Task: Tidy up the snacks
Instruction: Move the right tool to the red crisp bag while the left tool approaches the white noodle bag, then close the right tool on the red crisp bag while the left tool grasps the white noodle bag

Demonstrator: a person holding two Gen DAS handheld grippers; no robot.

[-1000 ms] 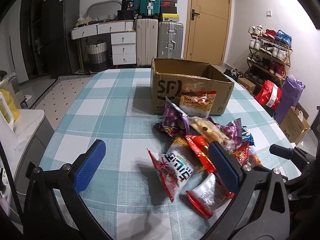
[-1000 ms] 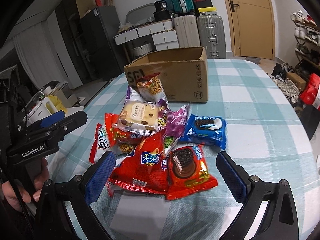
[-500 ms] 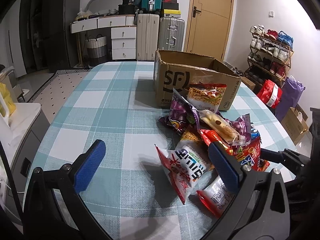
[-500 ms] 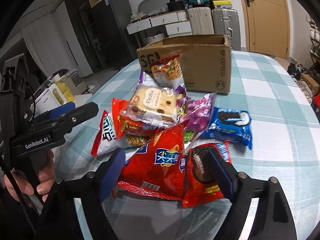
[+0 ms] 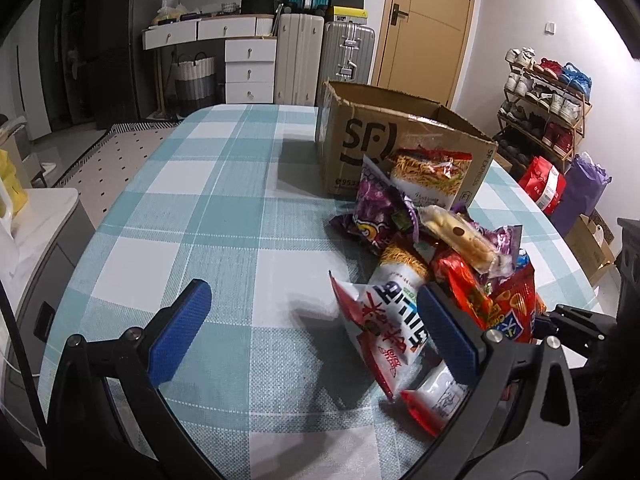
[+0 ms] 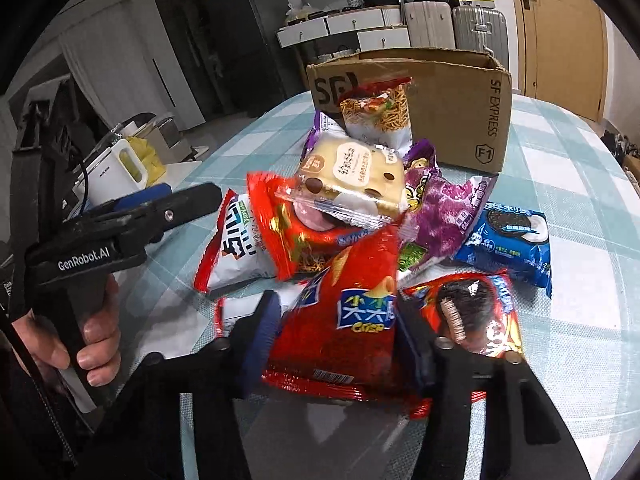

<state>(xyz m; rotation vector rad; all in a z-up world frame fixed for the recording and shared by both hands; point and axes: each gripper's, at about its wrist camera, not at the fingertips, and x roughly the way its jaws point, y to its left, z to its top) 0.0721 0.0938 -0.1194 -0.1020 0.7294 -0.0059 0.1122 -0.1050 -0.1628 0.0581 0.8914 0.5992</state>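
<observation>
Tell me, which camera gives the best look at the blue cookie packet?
The right wrist view: the blue cookie packet lies unobstructed on the tablecloth. In the left wrist view only a blue sliver peeks out behind the pile.

Right tool (image 6: 336, 340), lower centre of its frame, pointed downward with jaws closing on a red crisp bag (image 6: 340, 320). Left tool (image 5: 308, 328) stood wide open, nothing between its blue pads (image 5: 178, 332); a hand (image 6: 86, 332) gripped its handle.
</observation>
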